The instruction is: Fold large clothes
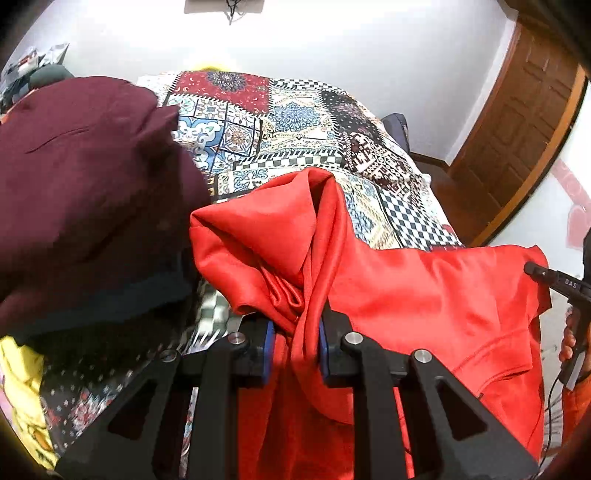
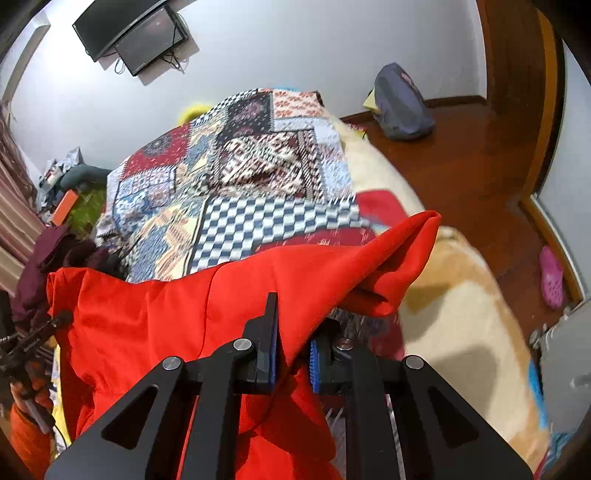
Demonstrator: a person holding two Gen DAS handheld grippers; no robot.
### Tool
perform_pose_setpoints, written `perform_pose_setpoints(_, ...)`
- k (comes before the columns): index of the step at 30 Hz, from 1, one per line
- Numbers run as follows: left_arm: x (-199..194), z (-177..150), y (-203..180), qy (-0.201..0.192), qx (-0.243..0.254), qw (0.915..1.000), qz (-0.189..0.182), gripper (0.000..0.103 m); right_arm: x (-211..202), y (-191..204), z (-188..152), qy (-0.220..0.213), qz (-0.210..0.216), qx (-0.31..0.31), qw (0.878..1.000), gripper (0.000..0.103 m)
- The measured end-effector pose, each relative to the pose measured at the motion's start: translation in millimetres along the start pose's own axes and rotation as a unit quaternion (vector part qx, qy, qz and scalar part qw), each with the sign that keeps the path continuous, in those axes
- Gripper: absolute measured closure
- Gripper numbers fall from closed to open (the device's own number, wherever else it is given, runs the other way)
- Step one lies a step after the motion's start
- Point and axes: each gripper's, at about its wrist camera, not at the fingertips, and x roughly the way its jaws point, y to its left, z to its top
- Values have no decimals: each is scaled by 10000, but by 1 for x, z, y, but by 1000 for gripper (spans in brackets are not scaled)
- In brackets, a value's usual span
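A large bright red garment (image 1: 424, 295) hangs stretched between my two grippers above the bed. My left gripper (image 1: 296, 349) is shut on a bunched fold of it, with a hood-like part standing up ahead of the fingers. My right gripper (image 2: 292, 360) is shut on another edge of the red garment (image 2: 177, 314), and a corner of it sticks up to the right. The right gripper's body (image 1: 565, 284) shows at the far right of the left wrist view.
A patchwork bedspread (image 1: 295, 122) covers the bed. A maroon garment (image 1: 81, 192) lies piled at the left on other clothes. A cream blanket (image 2: 454, 295), a wooden floor with a blue backpack (image 2: 400, 103) and pink shoe (image 2: 552, 277), a wooden door (image 1: 517, 122) and wall TV (image 2: 133, 33) surround it.
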Motion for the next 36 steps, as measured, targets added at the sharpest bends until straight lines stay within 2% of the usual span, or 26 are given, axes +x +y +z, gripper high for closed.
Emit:
perform_pose_setpoints(6,49,16,1,145,24,9995,266,84,28,-6,26,20,-316,-100,9994,92)
perform_pose_setpoints(13,66,20,20,418,-118,9986,294,80,55,-20,25,219,-566,-95,9981,91)
perform_pose_setpoints(18,67,17,15,435,99,9978,496,72,48,-18,19,157,-682,-278,9972,88)
perform_pose_setpoints(22,60,13,15,580,120,9963,625,53,37,-13,17,223,-900,-371,9950,85)
perform_pose_setpoints(23,56,11,15,563,132,9962,653,53,33,-11,16,241,-987,-404,9940,84)
perform_pose_setpoints(24,52,10,14,534,171,9961,682,52,29,-10,15,232,-1034,-433,9934,79)
perform_pose_setpoints(26,39,5,11,518,314,9953,753,52,15,-6,13,180,-1073,-461,9930,60)
perform_pose_setpoints(27,33,2,10,511,363,9952,751,51,9,-2,12,111,-1123,-470,9925,45)
perform_pose_setpoints(29,18,-4,8,489,429,9954,707,48,-8,2,7,-106,-1183,-544,9914,42)
perform_pose_setpoints(32,-5,-14,5,450,539,9958,593,36,-35,12,-1,-215,-1224,-691,9898,37)
perform_pose_setpoints(36,-44,-32,8,339,581,9966,485,34,-66,23,-15,-401,-1258,-831,9878,29)
